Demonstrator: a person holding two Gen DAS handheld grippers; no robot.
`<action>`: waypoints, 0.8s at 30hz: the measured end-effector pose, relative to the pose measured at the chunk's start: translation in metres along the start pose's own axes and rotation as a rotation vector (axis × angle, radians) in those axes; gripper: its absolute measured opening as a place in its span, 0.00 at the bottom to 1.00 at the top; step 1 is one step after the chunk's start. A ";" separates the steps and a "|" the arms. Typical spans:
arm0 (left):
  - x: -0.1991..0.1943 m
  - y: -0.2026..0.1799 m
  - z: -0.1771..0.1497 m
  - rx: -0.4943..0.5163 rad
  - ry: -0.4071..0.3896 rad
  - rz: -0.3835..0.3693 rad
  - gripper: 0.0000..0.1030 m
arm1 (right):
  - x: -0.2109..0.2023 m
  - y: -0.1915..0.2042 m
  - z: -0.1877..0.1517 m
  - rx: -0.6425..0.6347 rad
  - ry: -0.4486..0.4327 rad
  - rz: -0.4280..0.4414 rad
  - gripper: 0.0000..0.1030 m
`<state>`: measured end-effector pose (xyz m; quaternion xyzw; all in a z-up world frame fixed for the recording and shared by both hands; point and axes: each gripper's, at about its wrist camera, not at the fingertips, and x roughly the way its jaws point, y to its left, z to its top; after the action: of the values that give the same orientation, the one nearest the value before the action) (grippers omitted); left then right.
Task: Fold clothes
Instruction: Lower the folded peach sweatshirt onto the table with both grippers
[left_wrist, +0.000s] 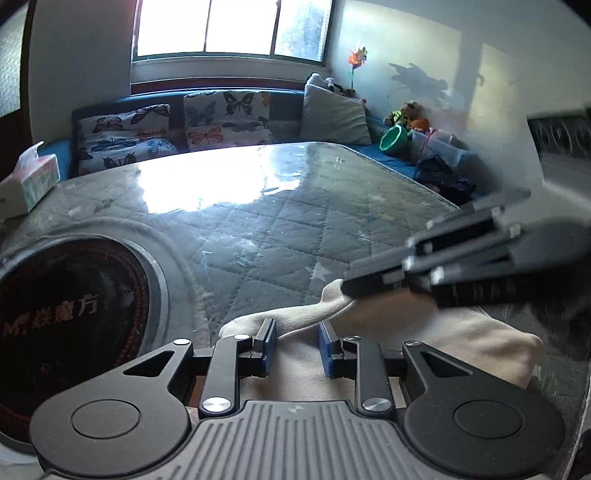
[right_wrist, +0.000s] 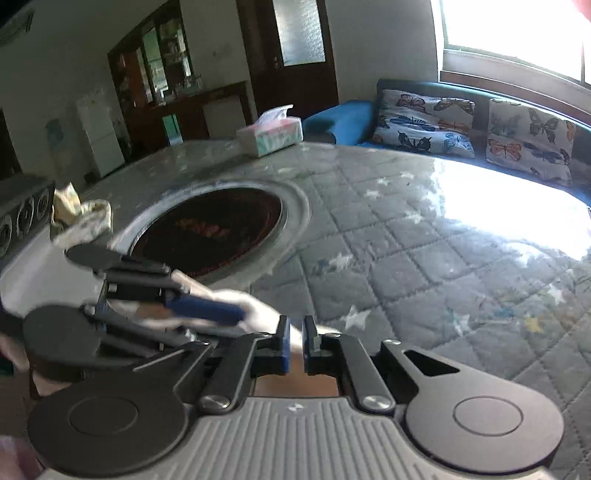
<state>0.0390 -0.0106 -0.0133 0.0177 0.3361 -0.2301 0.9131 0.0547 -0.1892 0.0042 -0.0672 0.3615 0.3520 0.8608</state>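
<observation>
The left gripper (left_wrist: 297, 345) is parted over a cream garment (left_wrist: 461, 343) on the quilted table (left_wrist: 258, 236). The right gripper (right_wrist: 297, 345), narrowly parted, pinches the garment's edge beside a round cooktop (right_wrist: 210, 230).

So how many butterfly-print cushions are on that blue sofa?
2 visible: one butterfly-print cushion at the left end of the blue sofa, another beside it, under the window. A plain grey cushion sits further right; others may be hidden.
</observation>
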 end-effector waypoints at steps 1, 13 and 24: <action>0.000 0.000 -0.001 0.001 -0.004 -0.001 0.27 | 0.005 0.000 -0.004 -0.004 0.013 -0.009 0.06; -0.029 0.021 -0.017 -0.084 -0.043 0.054 0.27 | 0.007 0.005 -0.013 0.030 -0.014 -0.023 0.28; -0.038 0.044 -0.030 -0.179 -0.069 0.117 0.26 | -0.001 0.018 -0.017 -0.012 -0.026 -0.052 0.40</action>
<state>0.0147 0.0498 -0.0183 -0.0523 0.3222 -0.1460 0.9339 0.0323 -0.1823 -0.0048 -0.0770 0.3463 0.3323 0.8739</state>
